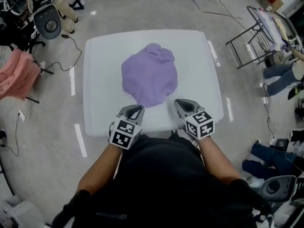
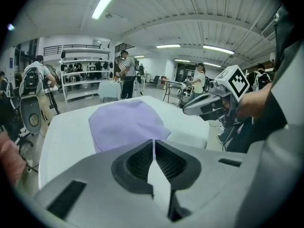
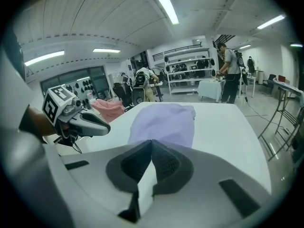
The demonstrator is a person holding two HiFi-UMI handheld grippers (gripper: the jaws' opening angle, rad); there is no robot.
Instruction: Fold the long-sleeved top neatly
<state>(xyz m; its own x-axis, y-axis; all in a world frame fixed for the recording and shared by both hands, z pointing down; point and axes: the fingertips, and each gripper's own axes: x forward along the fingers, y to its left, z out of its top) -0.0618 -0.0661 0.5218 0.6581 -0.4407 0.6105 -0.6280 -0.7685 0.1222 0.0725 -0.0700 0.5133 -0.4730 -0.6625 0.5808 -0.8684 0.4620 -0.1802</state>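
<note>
A lilac long-sleeved top (image 1: 149, 74) lies bunched in a rounded heap on the middle of the white table (image 1: 102, 103). It also shows ahead in the left gripper view as the top (image 2: 124, 122) and in the right gripper view as the top (image 3: 164, 122). My left gripper (image 1: 137, 109) hovers near the table's front edge, just short of the heap's near hem, jaws shut with nothing between them. Level with it to the right is my right gripper (image 1: 179, 103), likewise shut and empty. From each gripper's camera the other one is visible: the right gripper (image 2: 190, 109) and the left gripper (image 3: 105, 127).
A pink cloth (image 1: 16, 74) hangs on a stand left of the table, beside a chair (image 1: 46, 20) and floor cables. A folding metal rack (image 1: 259, 27) stands at the right. People sit or stand at the right edge and far back by shelves (image 2: 83, 77).
</note>
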